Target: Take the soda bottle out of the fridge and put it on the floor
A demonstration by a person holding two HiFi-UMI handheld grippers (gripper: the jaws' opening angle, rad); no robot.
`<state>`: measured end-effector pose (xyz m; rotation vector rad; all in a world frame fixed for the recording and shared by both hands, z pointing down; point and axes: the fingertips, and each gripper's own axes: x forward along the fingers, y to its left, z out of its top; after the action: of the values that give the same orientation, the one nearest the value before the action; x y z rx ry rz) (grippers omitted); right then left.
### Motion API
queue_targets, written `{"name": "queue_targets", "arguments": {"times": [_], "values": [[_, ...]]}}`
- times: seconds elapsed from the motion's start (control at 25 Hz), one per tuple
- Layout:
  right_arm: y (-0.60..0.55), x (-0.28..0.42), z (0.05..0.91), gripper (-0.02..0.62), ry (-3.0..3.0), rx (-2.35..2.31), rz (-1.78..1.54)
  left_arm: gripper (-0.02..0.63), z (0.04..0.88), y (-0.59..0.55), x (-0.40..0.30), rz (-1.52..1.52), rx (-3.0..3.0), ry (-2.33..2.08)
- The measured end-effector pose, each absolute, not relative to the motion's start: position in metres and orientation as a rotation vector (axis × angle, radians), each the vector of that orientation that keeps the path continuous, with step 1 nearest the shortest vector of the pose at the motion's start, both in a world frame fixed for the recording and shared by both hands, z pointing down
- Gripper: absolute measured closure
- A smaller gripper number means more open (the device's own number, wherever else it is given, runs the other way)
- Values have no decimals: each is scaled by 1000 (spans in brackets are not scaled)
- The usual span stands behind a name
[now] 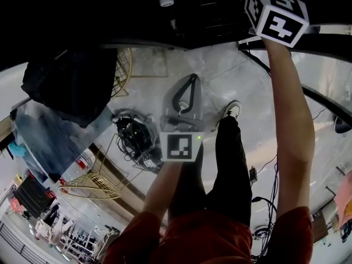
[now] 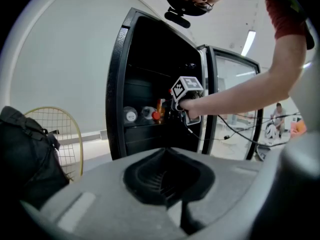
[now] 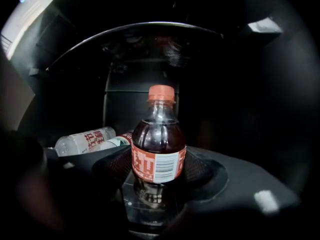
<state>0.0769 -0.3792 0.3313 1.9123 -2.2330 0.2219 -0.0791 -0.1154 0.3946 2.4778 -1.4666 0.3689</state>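
The soda bottle (image 3: 159, 154) has dark cola, an orange cap and an orange label, and stands upright on a shelf inside the black fridge (image 2: 150, 84). My right gripper (image 3: 159, 180) is open around it: the bottle's lower half stands between the jaws, with a gap on each side. From the head view only that gripper's marker cube (image 1: 275, 12) shows, reaching into the dark fridge. My left gripper (image 1: 190, 87) hangs low over the floor, away from the fridge, shut and holding nothing.
Two clear water bottles (image 3: 85, 140) lie on the shelf left of the soda. The glass fridge door (image 2: 235, 109) stands open. On the floor are a black bag (image 1: 71, 87), a gold wire rack (image 1: 93, 183), tangled cables (image 1: 135, 136) and the person's shoe (image 1: 234, 110).
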Motion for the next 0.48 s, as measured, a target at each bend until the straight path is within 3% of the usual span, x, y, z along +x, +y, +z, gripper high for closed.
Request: {"name": "queue_targets", "arguments": {"times": [0.48], "values": [[-370,76,329,291,-2256,1888,220,606,393,-112,-82,367,2486,-1482]]}}
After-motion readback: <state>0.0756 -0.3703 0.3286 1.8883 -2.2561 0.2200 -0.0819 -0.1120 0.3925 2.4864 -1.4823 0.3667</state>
